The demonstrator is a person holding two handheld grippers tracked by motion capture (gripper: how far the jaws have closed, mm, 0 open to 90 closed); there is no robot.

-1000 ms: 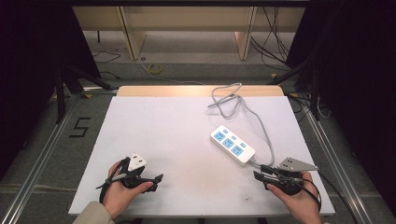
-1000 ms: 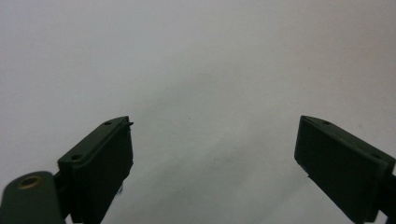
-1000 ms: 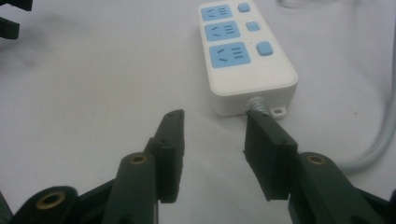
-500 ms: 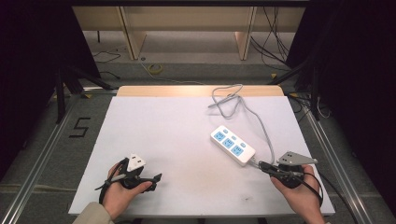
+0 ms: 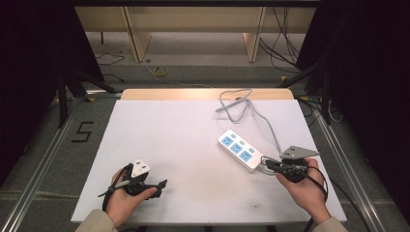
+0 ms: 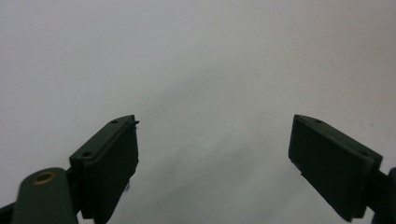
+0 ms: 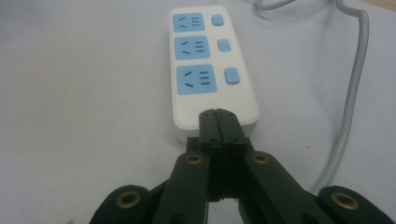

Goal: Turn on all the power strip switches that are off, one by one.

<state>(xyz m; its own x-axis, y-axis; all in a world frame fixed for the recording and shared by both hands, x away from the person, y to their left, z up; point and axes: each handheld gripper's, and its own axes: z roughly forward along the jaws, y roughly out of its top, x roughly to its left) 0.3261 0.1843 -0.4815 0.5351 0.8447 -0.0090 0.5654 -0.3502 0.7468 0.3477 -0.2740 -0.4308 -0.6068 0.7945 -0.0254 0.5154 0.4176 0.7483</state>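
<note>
Right gripper [image 7: 218, 114], jaws pressed together, tips at the near end of the unbranded power strip [image 7: 205, 60]; left gripper [image 6: 215, 154] spread wide over bare table [image 6: 196, 56].

A matt white table top [image 5: 183, 145] with a bare wood strip at its far edge is seen. The power strip [image 7: 205, 65] is made of smooth, glossy white plastic with 3 pale-blue sockets; its cable [image 7: 352, 88] is sheathed in grey.
</note>
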